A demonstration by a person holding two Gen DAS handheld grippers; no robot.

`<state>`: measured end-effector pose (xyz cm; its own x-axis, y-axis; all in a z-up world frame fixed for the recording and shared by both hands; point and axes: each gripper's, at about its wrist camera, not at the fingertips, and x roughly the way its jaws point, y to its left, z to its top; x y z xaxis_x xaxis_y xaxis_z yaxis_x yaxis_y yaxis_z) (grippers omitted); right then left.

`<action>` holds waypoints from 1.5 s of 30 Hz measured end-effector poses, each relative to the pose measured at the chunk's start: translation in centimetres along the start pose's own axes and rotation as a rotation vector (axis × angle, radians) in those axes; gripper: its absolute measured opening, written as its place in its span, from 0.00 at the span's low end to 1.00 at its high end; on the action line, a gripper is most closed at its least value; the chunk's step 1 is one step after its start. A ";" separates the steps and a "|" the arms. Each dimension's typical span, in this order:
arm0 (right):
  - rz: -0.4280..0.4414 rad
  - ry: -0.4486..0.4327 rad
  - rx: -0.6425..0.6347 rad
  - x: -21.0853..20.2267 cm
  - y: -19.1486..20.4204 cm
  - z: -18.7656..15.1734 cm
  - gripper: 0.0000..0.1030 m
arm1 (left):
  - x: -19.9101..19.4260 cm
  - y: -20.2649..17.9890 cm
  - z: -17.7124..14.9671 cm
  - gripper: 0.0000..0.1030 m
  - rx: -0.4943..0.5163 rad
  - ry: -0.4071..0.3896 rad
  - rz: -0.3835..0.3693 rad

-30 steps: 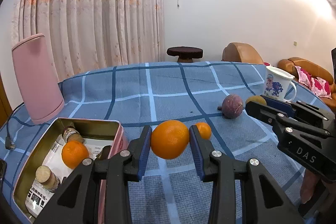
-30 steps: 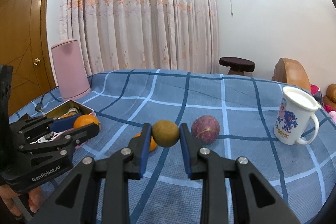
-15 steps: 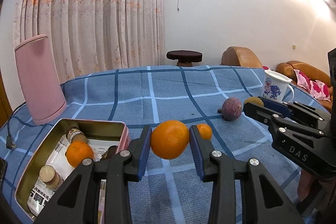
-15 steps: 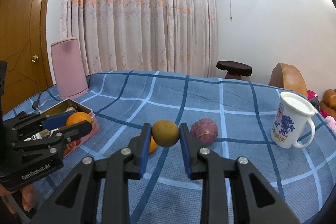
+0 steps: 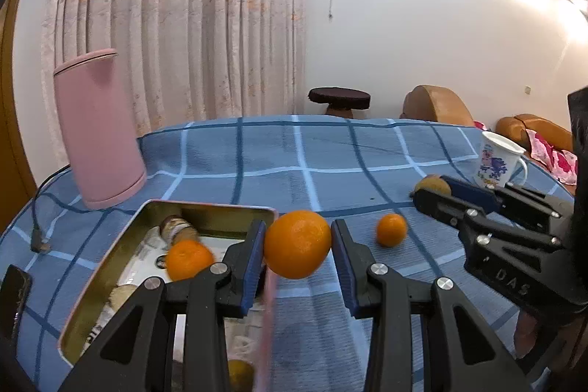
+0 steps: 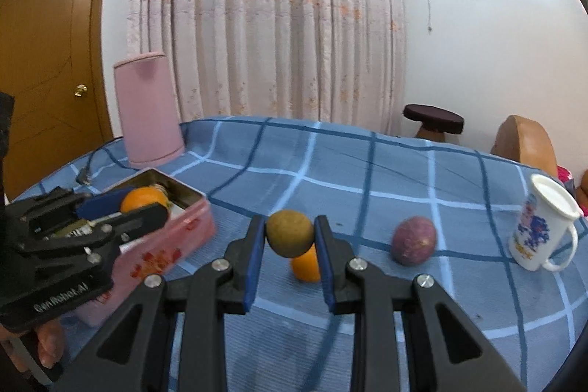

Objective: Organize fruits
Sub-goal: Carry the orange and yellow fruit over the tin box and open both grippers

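Note:
My left gripper [image 5: 297, 247] is shut on a large orange [image 5: 297, 244], held over the right rim of an open pink tin [image 5: 205, 208]; they also show in the right wrist view: left gripper [image 6: 143, 204], tin [image 6: 176, 237]. An orange [image 5: 189, 259] and small jars lie in the tin. My right gripper [image 6: 289, 239] is shut on a brown-green round fruit [image 6: 289, 233] above the blue checked cloth. A small orange [image 6: 307, 265] [image 5: 391, 229] and a purple fruit [image 6: 414, 240] lie on the cloth.
A pink upside-down bin [image 5: 97, 131] stands at the back left, with a cable [image 5: 40, 241] beside it. A white printed mug [image 6: 544, 226] stands at the right. A phone edge [image 5: 13, 300] lies at the far left. A stool and sofas stand behind the table.
My left gripper has moved left with the large orange, from beside the tin to over its right rim. My right gripper has also shifted left with its fruit, nearer the tin.

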<state>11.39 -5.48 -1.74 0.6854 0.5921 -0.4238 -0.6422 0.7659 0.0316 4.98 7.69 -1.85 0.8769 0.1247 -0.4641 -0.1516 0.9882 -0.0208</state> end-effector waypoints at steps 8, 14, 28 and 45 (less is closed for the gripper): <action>0.056 -0.013 -0.048 0.7 3.5 1.8 0.29 | -0.9 2.7 0.1 0.37 -0.023 0.007 0.046; 0.098 -0.012 -0.064 1.4 5.3 2.4 0.29 | -1.2 4.4 -0.2 0.37 -0.038 0.014 0.072; 0.177 0.014 -0.122 3.2 9.9 2.2 0.29 | -1.4 8.6 -1.1 0.37 -0.095 0.037 0.130; 0.231 0.098 -0.157 5.4 12.8 0.6 0.29 | -1.5 11.2 -2.4 0.37 -0.129 0.071 0.161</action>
<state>7.11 7.66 -3.10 0.4835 0.7135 -0.5071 -0.8277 0.5611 0.0004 0.86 18.37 -3.55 0.8031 0.2692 -0.5315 -0.3484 0.9359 -0.0525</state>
